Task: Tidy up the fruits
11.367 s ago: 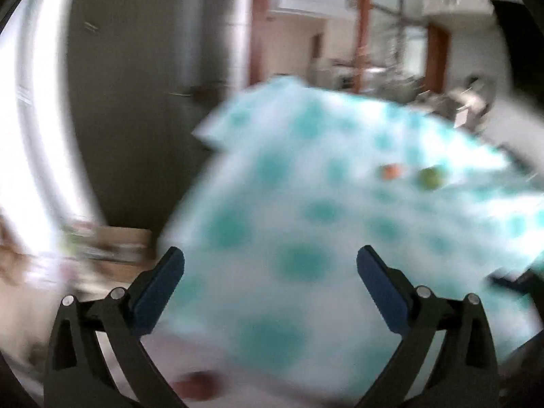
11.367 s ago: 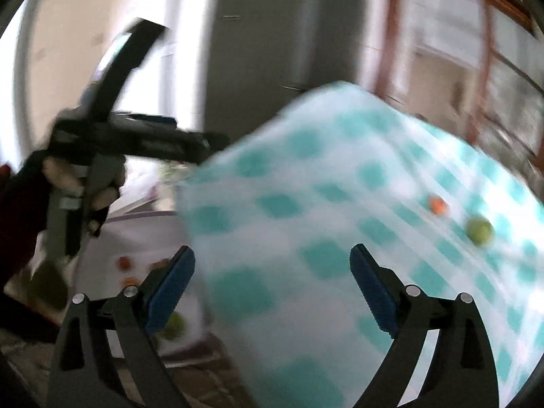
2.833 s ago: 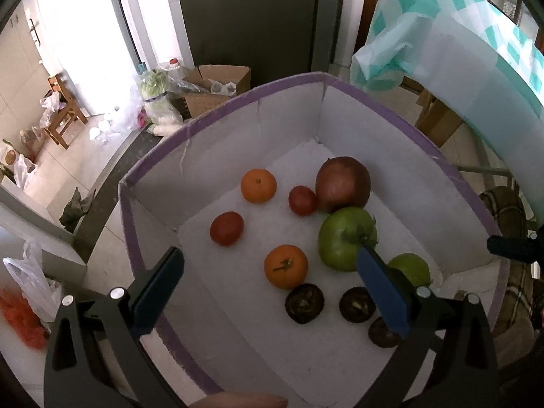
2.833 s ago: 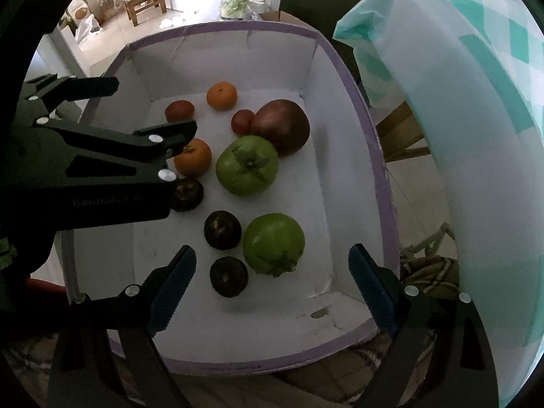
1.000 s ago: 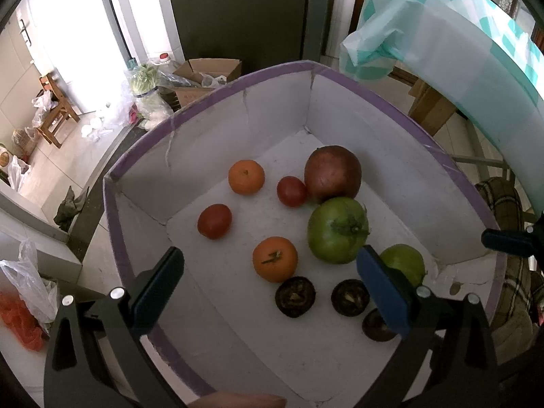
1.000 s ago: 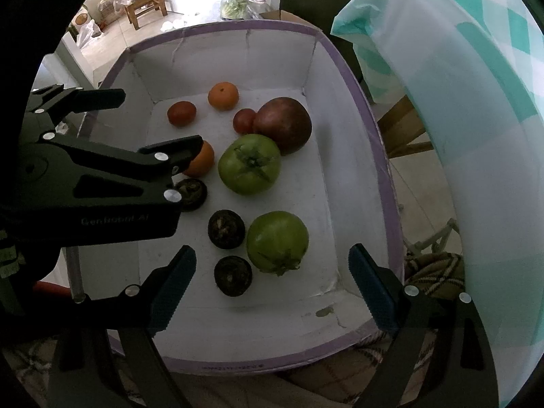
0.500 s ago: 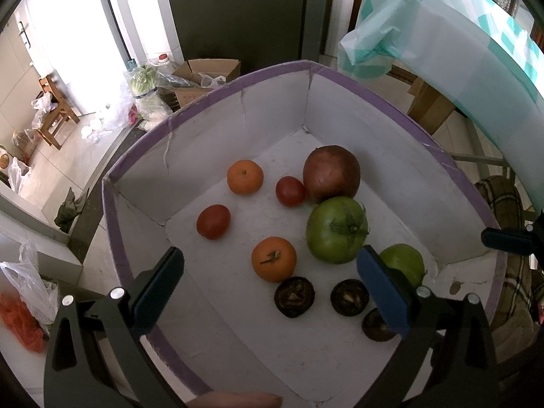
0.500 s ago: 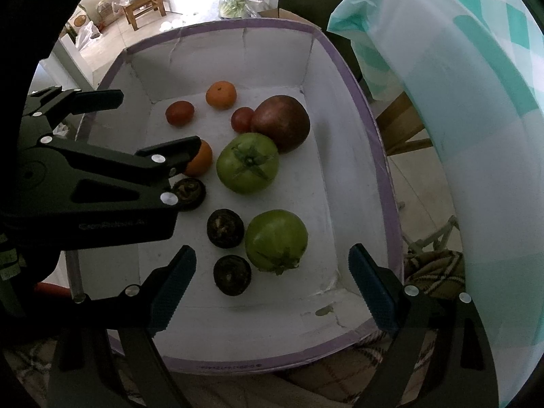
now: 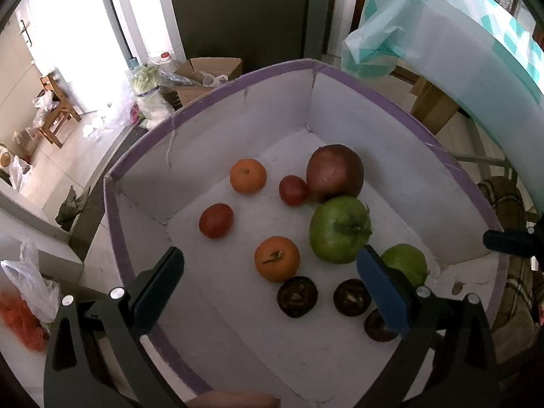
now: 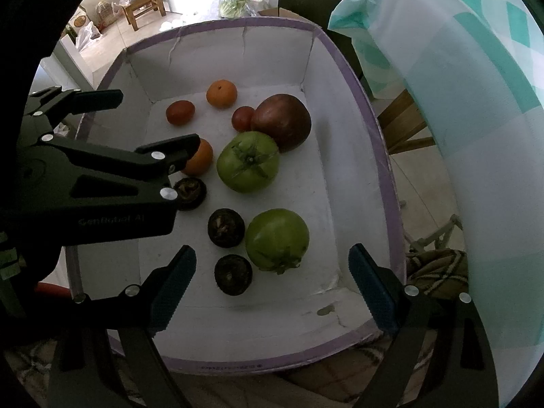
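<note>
A white box with a purple rim [image 9: 238, 83] [image 10: 217, 23] holds the fruit. Inside lie two oranges [image 9: 248, 176] [image 9: 277, 258], two red tomatoes [image 9: 216, 220] [image 9: 293, 189], a brown-red pomegranate [image 9: 335, 173] [image 10: 281, 122], two green fruits [image 10: 248, 166] [image 10: 277, 239] and three dark round fruits [image 10: 226, 227]. My left gripper [image 9: 267, 261] [image 10: 153, 119] hovers open over the box's left side, nothing between its fingers. My right gripper [image 10: 272, 255] hangs open above the near green fruit, also holding nothing.
A teal-checked tablecloth [image 10: 476, 102] drapes down on the right, close to the box. Plaid fabric [image 10: 435, 272] lies under the box's right corner. On the floor behind are a cardboard box [image 9: 207, 71], bottles and bags, and a wooden chair [image 10: 142, 0].
</note>
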Action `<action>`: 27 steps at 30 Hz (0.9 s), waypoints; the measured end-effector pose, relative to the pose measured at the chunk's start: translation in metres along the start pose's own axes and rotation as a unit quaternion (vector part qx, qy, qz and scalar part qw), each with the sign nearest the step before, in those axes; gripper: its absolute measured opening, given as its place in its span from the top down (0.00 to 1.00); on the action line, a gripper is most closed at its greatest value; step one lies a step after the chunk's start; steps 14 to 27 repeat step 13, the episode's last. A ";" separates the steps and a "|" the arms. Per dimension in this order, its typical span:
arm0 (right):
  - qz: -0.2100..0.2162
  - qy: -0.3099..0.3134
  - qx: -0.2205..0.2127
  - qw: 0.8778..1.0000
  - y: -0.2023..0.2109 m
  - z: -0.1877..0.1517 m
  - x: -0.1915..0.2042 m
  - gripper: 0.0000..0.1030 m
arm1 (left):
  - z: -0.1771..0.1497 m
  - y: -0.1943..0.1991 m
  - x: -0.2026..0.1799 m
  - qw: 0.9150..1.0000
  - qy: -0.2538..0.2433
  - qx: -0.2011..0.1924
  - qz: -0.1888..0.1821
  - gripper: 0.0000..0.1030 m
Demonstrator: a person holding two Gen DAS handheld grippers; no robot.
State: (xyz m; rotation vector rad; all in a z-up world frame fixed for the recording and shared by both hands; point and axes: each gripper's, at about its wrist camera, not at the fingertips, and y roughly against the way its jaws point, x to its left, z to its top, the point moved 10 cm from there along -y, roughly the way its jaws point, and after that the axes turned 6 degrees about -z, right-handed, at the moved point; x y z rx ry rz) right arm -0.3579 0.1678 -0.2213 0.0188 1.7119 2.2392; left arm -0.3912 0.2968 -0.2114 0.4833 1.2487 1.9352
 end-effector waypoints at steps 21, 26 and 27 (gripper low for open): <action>0.022 -0.007 -0.038 0.999 0.024 -0.002 0.001 0.14 | 0.009 0.024 0.004 0.999 -0.028 0.004 0.032 0.01; 0.022 -0.007 -0.038 0.999 0.024 -0.002 0.001 0.14 | 0.009 0.024 0.004 0.999 -0.028 0.004 0.032 0.01; 0.022 -0.007 -0.038 0.999 0.024 -0.002 0.001 0.14 | 0.009 0.024 0.004 0.999 -0.028 0.004 0.032 0.01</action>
